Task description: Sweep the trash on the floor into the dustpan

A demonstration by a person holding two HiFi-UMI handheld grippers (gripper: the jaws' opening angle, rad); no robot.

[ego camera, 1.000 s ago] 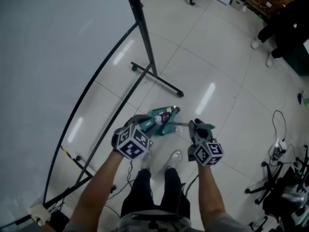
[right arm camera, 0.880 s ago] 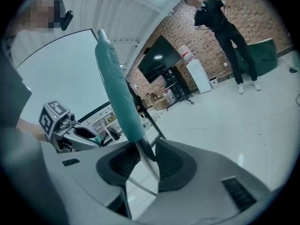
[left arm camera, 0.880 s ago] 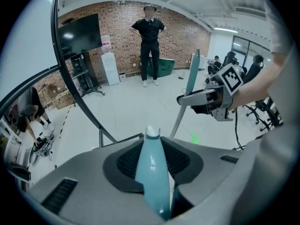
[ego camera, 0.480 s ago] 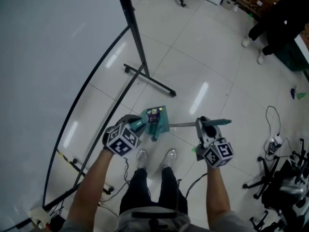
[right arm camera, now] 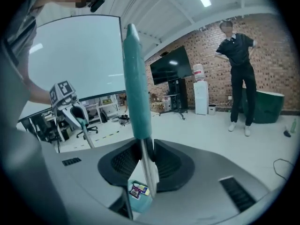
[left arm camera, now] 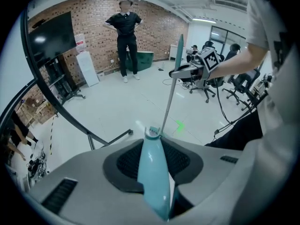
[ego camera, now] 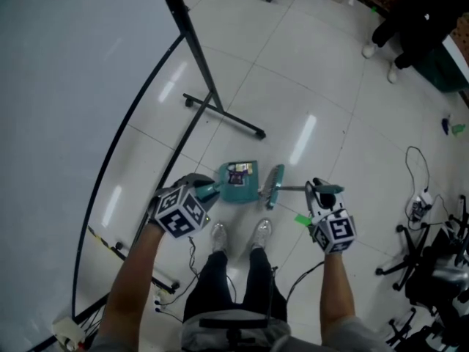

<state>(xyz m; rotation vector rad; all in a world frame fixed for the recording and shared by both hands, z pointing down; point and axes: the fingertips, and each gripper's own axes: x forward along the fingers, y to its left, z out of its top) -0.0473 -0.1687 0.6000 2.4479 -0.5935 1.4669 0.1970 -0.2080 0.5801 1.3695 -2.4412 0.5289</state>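
Since a sec ago: brush (ego camera: 274,187) has come off the dustpan (ego camera: 236,189). Its head was pushed up against the pan, now it lies just right of it w/ a strip of floor btwn, head bar roughly parallel to the pan's side. R tongs (ego camera: 319,191) have swung out twd right of frame; jaws have just been closing, and they pinch the brush rod where the teal grip sleeve meets thin bare metal. L tongs (ego camera: 199,191) much as before, lower left of centre, clamped on the pan's handle (left arm camera: 153,172), pads tight on both sides. Trash (ego camera: 240,170), a small printed wrapper, purple/yellow, sits inside the pan, twd its upper edge in head view. In right gripper view it shows low in frame, under the jaws and beside the rod. So it lies btwn the two tongs, right of L, left of R, nearer L. Pan: teal plastic, flat squarish tray, smooth tapered handle w/ a toothed edge just past it. Brush head: narrow teal bar on a slim metal rod. Floor (ego camera: 322,86): glossy pale tiles, glare streaks. Upper left: big white board (ego camera: 66,72) on a black tube stand.
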